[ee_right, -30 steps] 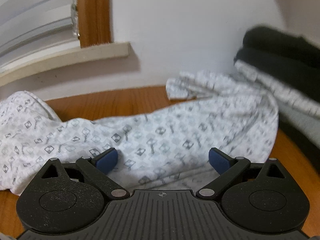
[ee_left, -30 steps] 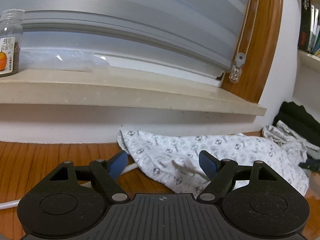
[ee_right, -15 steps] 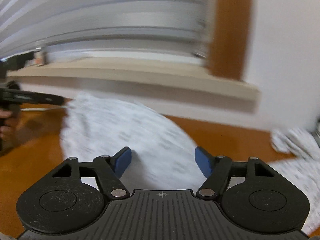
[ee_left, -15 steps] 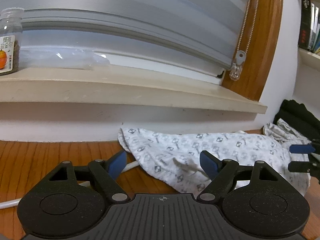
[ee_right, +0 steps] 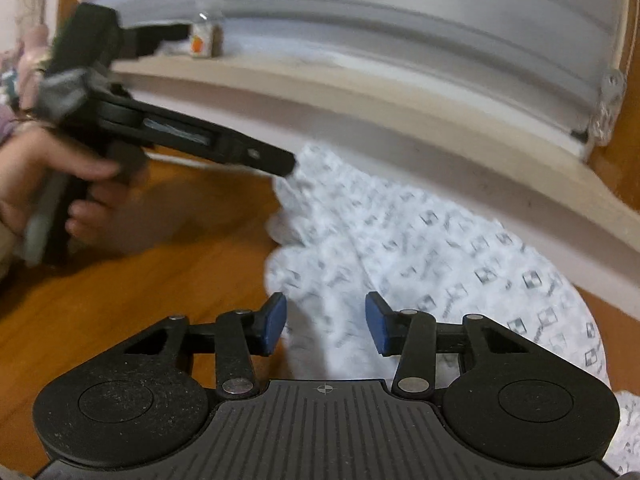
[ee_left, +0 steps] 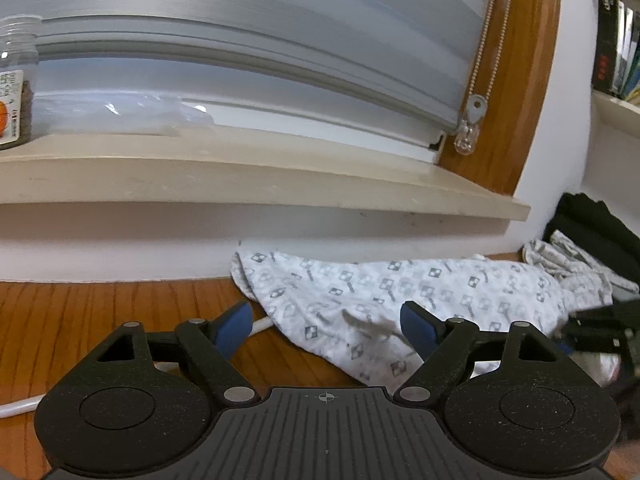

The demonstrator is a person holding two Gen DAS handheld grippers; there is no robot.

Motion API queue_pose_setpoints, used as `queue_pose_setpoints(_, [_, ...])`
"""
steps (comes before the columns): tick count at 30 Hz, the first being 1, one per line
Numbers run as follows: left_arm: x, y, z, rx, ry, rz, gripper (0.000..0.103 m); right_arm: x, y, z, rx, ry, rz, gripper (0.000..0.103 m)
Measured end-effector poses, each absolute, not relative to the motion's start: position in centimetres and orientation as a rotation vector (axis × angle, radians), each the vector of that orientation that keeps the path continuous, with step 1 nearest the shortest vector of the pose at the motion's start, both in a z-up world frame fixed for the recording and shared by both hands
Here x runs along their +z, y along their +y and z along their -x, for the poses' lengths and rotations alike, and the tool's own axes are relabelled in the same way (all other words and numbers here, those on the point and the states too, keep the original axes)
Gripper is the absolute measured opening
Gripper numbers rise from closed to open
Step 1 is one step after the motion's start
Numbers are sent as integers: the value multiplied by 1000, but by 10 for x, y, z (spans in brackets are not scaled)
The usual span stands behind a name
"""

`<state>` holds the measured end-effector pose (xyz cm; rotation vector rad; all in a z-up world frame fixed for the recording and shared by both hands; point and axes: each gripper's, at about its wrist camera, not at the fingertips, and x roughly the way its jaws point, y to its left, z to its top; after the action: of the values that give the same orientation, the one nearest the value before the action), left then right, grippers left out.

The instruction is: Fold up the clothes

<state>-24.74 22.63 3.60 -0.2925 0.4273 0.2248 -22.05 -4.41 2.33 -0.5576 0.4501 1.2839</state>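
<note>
A white garment with a grey square print lies crumpled on the wooden table under the window sill. My left gripper hovers open over the garment's left end, with nothing between its blue pads. In the right wrist view, a hand holds the left gripper side-on, its tip at the garment's far corner. My right gripper is closing, and a fold of the cloth sits in the gap without the pads pressing on it. The right gripper shows blurred at the right edge of the left wrist view.
A beige window sill overhangs the table's back, with a jar on it. A white cable runs along the table at the left. Dark and patterned clothes are piled at the right, below a bookshelf.
My right gripper swung left along the garment, rolled, and narrowed its jaws; it now shows at the right edge of the left wrist view. The left gripper stayed where it was.
</note>
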Motion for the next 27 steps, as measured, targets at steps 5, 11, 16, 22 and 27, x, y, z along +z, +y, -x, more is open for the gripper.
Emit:
queue_pose_setpoints(5, [35, 223, 245, 214, 435, 280, 84, 39, -59, 194, 1275, 410, 500, 3])
queue_pose_setpoints(11, [34, 221, 245, 202, 442, 270, 84, 63, -68, 154, 1087, 294, 482, 3])
queue_pose_setpoints(16, [34, 218, 245, 193, 451, 257, 84, 66, -75, 121, 931, 321, 486, 4])
queue_pose_setpoints(22, [35, 219, 245, 200, 450, 253, 84, 62, -85, 150, 1081, 337, 476, 9])
queue_pose_setpoints(27, [35, 223, 246, 217, 446, 270, 84, 48, -78, 187, 1205, 359, 519, 17])
